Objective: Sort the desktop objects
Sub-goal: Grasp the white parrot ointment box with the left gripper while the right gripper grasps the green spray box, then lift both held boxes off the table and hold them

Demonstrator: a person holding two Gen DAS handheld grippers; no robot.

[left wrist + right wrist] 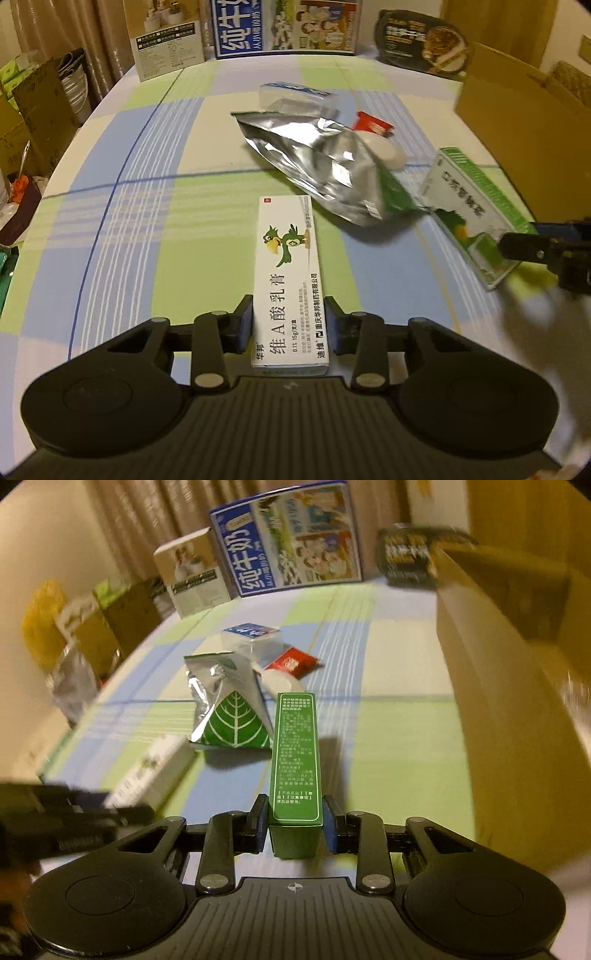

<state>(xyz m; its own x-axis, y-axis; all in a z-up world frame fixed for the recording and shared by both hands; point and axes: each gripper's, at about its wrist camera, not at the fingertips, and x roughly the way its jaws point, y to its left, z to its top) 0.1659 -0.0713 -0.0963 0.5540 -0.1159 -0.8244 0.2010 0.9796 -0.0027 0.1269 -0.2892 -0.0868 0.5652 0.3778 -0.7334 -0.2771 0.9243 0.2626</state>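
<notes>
My left gripper (pixel 289 325) is pinching the white ointment box (pixel 286 280) by its near end, and my right gripper (pixel 294 821) is clamped on the green box (pixel 294 757). Both boxes look lifted just off the desk (pixel 147 206), though blur makes that iffy, with the foil pouch (pixel 317 170) lying between them.

Along the far edge of the counter (pixel 147 155), with its green, blue and white check cloth, stands a blue milk carton box (pixel 288 27), upright, cartoon figures on its face. Just left of it stands a beige product box (pixel 168 40); off to the right a dark food package (pixel 421 44) leans. Behind them hang brown curtains (pixel 99 37). Down the left side, off the counter, brown cardboard boxes (pixel 40 107) are stacked, with a yellow bag (pixel 42 620) beyond.
</notes>
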